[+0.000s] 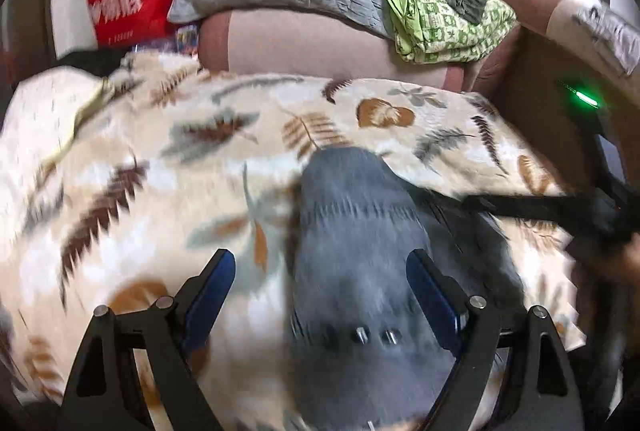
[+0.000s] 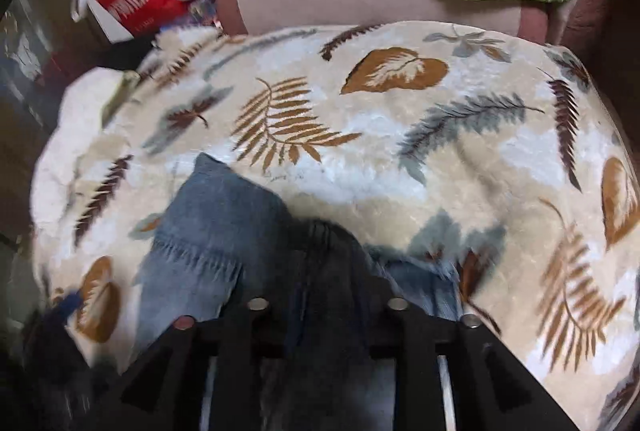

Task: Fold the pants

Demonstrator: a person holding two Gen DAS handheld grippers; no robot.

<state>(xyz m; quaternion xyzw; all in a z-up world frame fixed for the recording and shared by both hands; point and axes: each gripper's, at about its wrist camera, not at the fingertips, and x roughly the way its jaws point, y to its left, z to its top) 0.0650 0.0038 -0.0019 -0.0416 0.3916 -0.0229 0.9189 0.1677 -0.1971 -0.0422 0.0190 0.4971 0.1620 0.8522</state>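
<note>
Our left gripper (image 1: 320,295) is spread wide, with the pants (image 1: 360,251) lying between its blue fingers (image 1: 212,291) at the bottom middle of the left view. Our right gripper (image 2: 324,307) looks pressed together on dark cloth of the pants (image 2: 208,231) at the bottom middle of the right view. The pants lie on the leafy blanket (image 2: 400,151). We think we should grab the edge with the left one, then lift both sides evenly so the fold stays flat.
</note>
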